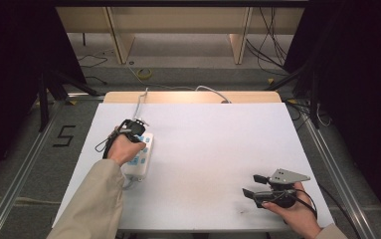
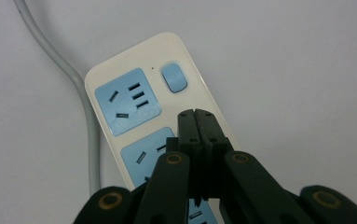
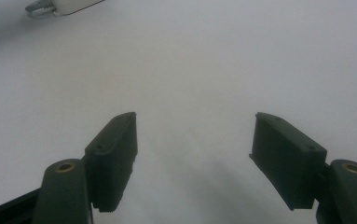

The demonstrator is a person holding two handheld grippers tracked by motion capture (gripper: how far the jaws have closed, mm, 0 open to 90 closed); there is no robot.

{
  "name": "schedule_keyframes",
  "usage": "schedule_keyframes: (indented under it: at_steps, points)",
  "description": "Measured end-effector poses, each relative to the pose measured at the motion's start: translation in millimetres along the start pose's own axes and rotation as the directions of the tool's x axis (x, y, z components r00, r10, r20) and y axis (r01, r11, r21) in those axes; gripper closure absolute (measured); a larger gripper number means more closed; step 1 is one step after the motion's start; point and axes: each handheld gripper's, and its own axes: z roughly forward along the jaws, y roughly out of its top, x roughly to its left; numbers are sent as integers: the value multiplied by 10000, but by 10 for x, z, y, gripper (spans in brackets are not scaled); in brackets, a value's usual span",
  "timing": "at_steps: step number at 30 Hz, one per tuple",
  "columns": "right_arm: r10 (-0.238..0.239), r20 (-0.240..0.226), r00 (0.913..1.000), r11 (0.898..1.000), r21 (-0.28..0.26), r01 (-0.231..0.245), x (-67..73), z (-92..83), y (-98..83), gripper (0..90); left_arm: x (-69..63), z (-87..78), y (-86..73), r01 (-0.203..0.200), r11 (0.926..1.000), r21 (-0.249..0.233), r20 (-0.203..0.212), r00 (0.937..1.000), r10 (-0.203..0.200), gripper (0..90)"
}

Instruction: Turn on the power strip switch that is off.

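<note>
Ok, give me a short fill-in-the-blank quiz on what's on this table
1. The left hand-held gripper has its jaws ____.
2. The power strip has sockets coloured ____.
3. The right hand-held gripper has its jaws ____.

Missing words: shut; blue; open

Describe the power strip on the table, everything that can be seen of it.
The power strip is a cream, plastic-looking bar with rounded corners, lying flat on the white table at its left side. It carries pale blue socket panels and a blue rocker switch near one end. A grey cable runs alongside it. The left gripper, jaws shut, hovers over it.
</note>
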Motion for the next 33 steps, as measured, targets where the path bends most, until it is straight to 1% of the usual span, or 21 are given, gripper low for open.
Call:
schedule_keyframes:
  at_steps: [8,10,13,15,17,21,24,33]
  points:
    - [-2,-2,10000,10000,8,2,0,1,0,319,16,16,21,71,10000,38,-55,10000,-71,898]
    - [-4,5,10000,10000,17,4,0,1,0,319,24,13,35,-14,10000,85,-75,10000,15,898]
    - [-29,2,10000,10000,32,29,-1,1,0,319,22,19,53,7,10000,76,-116,9999,-6,898]
    - [-3,6,10000,10000,16,3,0,1,0,319,30,22,64,-54,9999,145,-119,9999,56,898]
    - [-13,10,10000,10000,6,13,-2,0,0,319,30,28,73,15,9999,163,-121,9999,-13,898]
    - [-28,2,10000,10000,20,28,-4,0,0,319,42,32,91,-77,9996,265,-172,9998,81,898]
    - [-21,3,10000,10000,25,21,-3,0,0,319,43,37,104,-24,9997,226,-180,9998,28,898]
    - [-33,-4,10000,10000,32,34,-2,3,0,319,67,70,108,69,9994,351,-178,9998,-63,898]
